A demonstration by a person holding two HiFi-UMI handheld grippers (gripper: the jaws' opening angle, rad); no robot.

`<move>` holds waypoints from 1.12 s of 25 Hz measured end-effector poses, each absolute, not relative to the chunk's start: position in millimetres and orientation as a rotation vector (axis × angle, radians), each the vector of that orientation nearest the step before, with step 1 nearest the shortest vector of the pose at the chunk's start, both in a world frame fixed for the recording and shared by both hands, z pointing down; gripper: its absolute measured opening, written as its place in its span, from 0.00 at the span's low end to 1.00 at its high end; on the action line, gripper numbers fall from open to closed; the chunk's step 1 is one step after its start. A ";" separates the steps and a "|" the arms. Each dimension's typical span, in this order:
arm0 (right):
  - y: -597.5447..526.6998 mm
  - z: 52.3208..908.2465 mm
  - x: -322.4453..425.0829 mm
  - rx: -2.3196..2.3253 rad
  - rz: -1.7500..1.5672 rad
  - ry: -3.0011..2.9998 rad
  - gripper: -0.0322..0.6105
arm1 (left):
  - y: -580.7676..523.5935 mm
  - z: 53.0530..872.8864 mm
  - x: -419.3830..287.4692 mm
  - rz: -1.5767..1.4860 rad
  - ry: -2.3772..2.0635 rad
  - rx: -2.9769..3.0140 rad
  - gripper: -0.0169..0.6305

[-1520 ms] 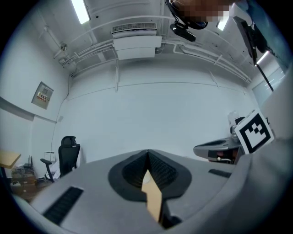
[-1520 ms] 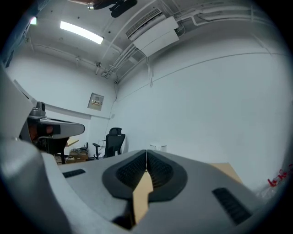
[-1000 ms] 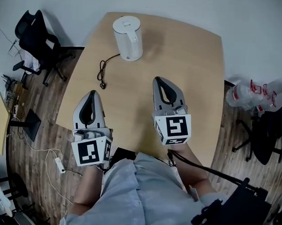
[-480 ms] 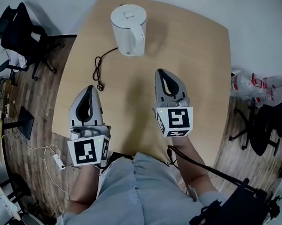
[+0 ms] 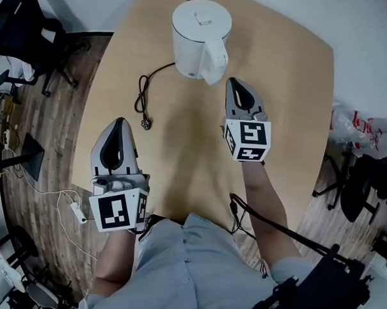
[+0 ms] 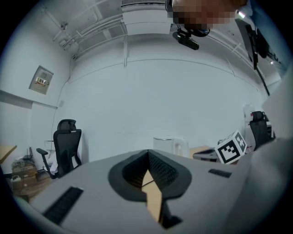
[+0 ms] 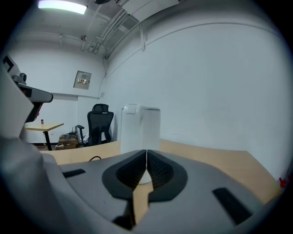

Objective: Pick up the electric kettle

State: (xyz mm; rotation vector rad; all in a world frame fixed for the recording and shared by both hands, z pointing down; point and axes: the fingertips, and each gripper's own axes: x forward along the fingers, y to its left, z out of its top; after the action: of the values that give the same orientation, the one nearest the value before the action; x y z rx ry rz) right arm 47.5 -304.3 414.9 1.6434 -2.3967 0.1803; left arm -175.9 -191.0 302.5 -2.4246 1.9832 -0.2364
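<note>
We see the white plastic electric kettle (image 5: 200, 37) standing upright near the far edge of the light wooden table (image 5: 291, 110), with its handle turned toward the near right. Our right gripper (image 5: 239, 83) hovers just beside that handle, its jaws pressed together with nothing between them. Our left gripper (image 5: 118, 123) is by the near left corner, well apart from the kettle, its jaws likewise closed and empty. The thin black power cord (image 5: 143, 97) lies toward the left edge.
</note>
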 end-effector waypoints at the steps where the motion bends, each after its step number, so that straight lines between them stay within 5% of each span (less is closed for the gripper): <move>1: -306.7 415.9 47.5 1.644 0.179 -2.393 0.05 | -192.2 303.4 -177.8 -0.237 1.987 -2.425 0.03; 12: -289.4 408.3 43.1 1.619 0.190 -2.421 0.06 | -191.2 306.3 -172.9 -0.224 1.954 -2.461 0.03; 16: -290.5 407.8 35.0 1.557 0.259 -2.479 0.36 | -187.4 309.1 -173.3 -0.218 1.957 -2.456 0.03; 28: -300.9 398.9 23.0 1.528 0.217 -2.492 0.39 | -187.0 313.7 -176.4 -0.214 1.978 -2.451 0.03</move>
State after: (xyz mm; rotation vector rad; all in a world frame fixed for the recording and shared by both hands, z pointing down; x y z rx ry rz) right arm 23.0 -300.9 398.9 1.5280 -2.4917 0.2172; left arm -176.4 -187.0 313.7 -2.4514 1.9784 -0.2137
